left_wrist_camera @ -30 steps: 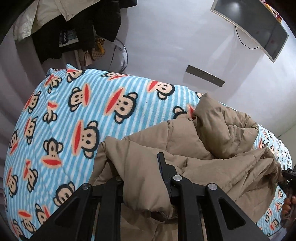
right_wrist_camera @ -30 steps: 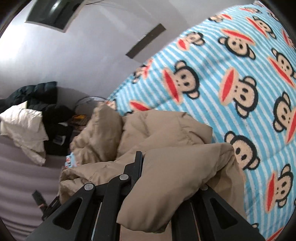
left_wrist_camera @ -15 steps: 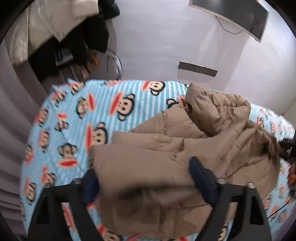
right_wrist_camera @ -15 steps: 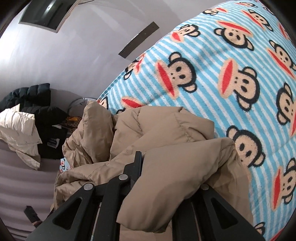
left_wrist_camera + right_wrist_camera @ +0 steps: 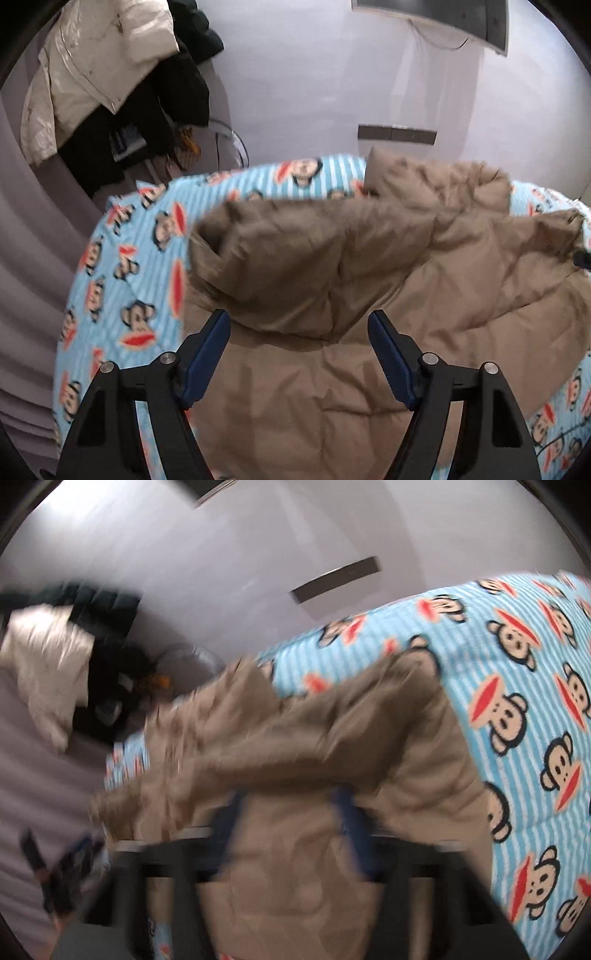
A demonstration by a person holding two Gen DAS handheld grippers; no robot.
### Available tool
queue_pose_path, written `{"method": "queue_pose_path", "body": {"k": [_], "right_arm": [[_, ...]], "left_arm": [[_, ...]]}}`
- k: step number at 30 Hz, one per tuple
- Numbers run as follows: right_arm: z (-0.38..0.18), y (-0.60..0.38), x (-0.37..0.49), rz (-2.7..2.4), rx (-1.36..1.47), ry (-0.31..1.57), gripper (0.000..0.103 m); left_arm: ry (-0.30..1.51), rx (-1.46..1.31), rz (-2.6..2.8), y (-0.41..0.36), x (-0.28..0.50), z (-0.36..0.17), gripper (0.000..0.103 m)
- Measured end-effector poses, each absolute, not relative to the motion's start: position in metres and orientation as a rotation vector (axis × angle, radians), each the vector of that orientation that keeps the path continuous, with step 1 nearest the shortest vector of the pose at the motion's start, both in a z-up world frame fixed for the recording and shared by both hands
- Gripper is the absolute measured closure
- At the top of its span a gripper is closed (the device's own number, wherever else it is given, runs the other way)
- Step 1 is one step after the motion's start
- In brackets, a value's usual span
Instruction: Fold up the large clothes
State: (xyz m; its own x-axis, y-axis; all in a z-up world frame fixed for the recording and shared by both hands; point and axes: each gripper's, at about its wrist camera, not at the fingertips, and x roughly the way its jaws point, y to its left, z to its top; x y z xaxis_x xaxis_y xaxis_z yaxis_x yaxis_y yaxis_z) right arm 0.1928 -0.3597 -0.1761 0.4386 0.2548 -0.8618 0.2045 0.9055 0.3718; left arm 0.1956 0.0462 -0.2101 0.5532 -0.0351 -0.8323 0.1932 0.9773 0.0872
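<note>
On monkey-print blanket [image 5: 122, 280]: tan coat [image 5: 369, 295] folded over; left gripper [image 5: 299, 343] wide, closing, nothing pinched; right gripper [image 5: 291, 834] narrow, opening, cloth between.

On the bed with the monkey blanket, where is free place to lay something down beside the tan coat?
Free blanket lies left of the tan coat in the left wrist view, up to the bed's edge, and a broad strip shows on its far side in the right wrist view. The coat covers the middle.
</note>
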Motion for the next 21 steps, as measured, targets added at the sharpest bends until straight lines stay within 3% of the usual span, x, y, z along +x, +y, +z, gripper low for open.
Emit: {"method": "queue_pose_path", "body": {"k": [7,21], "right_arm": [[-0.207,-0.373,0.228,-0.148,0.274,1.101,0.086],[-0.267,-0.413,0.266,-0.268,0.365,1.186,0.09]], "left_arm": [[0.942,0.119,0.045,0.054,0.258,-0.238,0.024],[1.041,0.097,0.048,0.04,0.3,-0.286,0.023]]}}
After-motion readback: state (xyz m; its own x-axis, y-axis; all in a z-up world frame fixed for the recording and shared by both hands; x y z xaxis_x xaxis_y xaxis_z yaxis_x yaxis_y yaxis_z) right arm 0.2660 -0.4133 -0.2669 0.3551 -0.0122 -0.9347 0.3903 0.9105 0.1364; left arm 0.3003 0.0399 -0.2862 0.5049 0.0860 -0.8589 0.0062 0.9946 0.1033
